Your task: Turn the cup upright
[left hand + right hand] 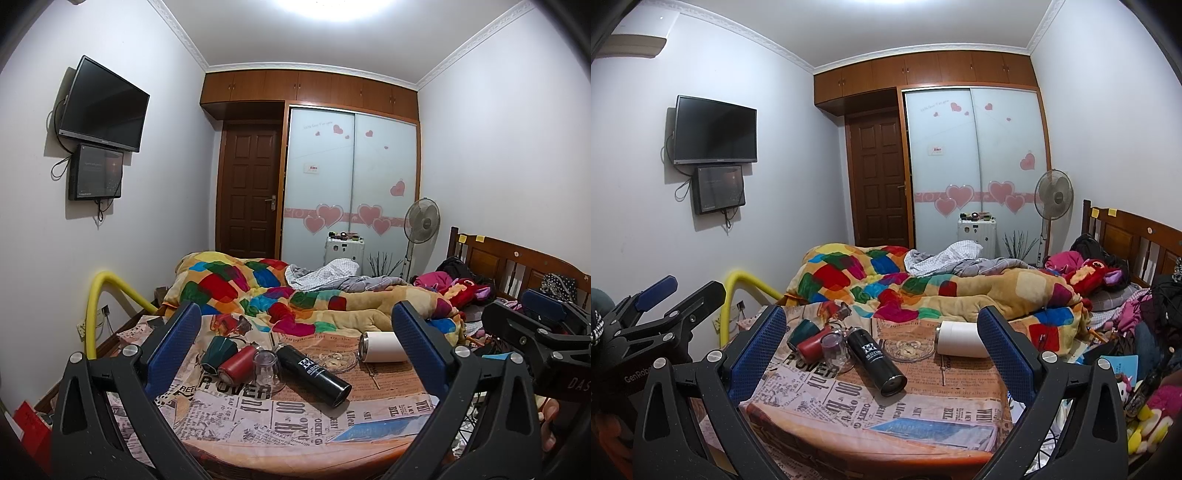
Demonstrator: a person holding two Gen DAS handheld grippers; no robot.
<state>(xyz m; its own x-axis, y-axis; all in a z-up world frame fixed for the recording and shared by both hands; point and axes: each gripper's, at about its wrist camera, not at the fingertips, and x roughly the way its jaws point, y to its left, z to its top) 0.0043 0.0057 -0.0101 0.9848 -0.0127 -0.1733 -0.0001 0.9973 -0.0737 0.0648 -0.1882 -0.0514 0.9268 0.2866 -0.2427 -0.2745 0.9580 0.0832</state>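
Observation:
Several cups lie on a small table [280, 424] covered with a newspaper-print cloth. A black bottle [314, 374] [877, 365] lies on its side in the middle. A white cup [380, 346] [960, 339] lies on its side at the right. A red cup [236, 363] [810, 347] and a dark green cup [218, 352] [801, 332] lie at the left. A clear glass [267, 369] [834, 350] stands upside down beside them. My left gripper [295, 354] and right gripper [882, 354] are both open and empty, held above the table's near side.
A clear glass dish [334, 360] [908, 349] sits between the black bottle and the white cup. A bed with a colourful quilt [266, 291] lies right behind the table. A yellow tube [99, 295] stands at the left. The right gripper's body shows at the left wrist view's right edge [535, 332].

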